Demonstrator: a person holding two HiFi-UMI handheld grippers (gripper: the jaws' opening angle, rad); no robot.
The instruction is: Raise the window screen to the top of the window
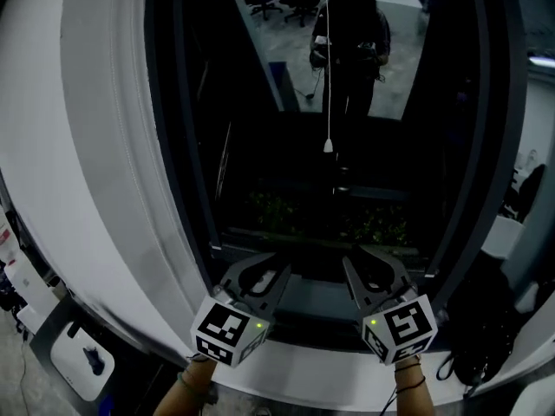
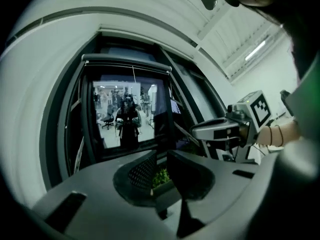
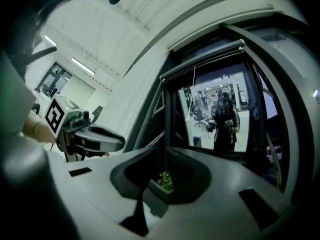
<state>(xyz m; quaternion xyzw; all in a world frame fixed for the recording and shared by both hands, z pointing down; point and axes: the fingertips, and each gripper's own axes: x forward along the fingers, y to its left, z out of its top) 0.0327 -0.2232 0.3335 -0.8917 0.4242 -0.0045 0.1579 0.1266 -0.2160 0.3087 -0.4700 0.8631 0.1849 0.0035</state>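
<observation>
A dark-framed window [image 1: 195, 189] fills the head view. The screen's bottom bar [image 2: 125, 63] sits at the top of the opening, also seen as the bar [image 3: 205, 59]. Its thin pull cord ends in a small white knob [image 1: 328, 146] hanging mid-pane. My left gripper [image 1: 279, 264] and right gripper [image 1: 351, 263] are held side by side low over the sill [image 1: 329, 380], well below the knob. Both are shut with nothing between the jaws. The left gripper [image 2: 161, 156] sees the right gripper [image 2: 200, 130] to its right; the right gripper [image 3: 164, 154] sees the left gripper [image 3: 117, 141].
A person holding grippers is reflected in the glass [image 1: 347, 42]. Green plants [image 1: 381, 224] lie beyond the lower pane. A white curved wall [image 1: 87, 146] flanks the window's left. A black bag [image 1: 486, 336] sits at the right of the sill.
</observation>
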